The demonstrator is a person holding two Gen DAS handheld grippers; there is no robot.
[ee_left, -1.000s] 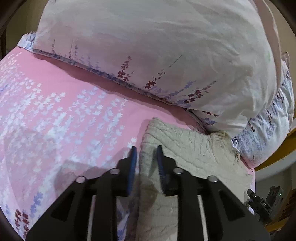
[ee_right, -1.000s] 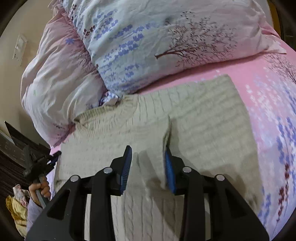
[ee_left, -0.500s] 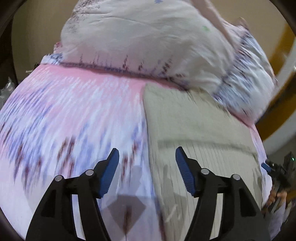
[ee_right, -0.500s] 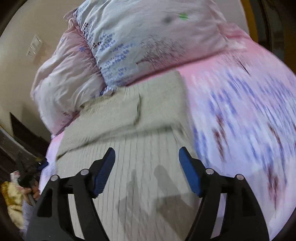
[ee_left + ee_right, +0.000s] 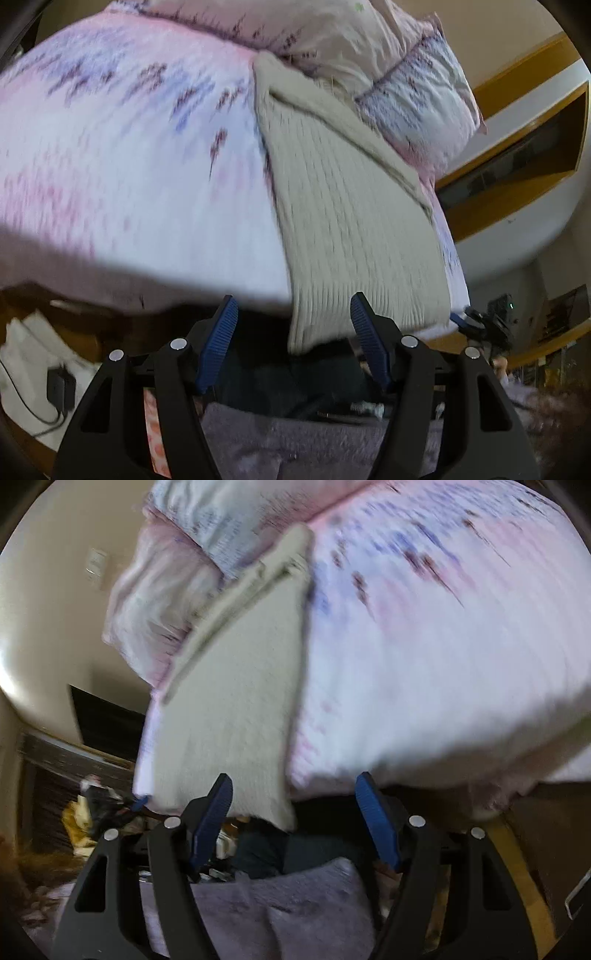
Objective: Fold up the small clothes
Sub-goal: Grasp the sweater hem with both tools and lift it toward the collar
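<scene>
A beige knitted sweater [image 5: 354,221] lies flat on the pink flowered bed sheet [image 5: 129,147], its top folded over near the pillows and its bottom hem hanging over the bed's near edge. It also shows in the right wrist view [image 5: 236,709]. My left gripper [image 5: 293,347] is open and empty, just off the bed edge at the sweater's hem. My right gripper [image 5: 293,823] is open and empty, off the bed edge by the hem's right corner. Both views are blurred.
Flowered pillows [image 5: 388,48] are piled at the head of the bed, also in the right wrist view [image 5: 177,572]. A grey-purple cloth [image 5: 295,443] lies below the grippers. Wooden wall trim [image 5: 517,155] stands at right. A white object with a cable [image 5: 33,384] sits lower left.
Both grippers opened, let go of the sweater and pulled back from the pillows to the near edge of the bed. The sweater now lies with its top folded down.
</scene>
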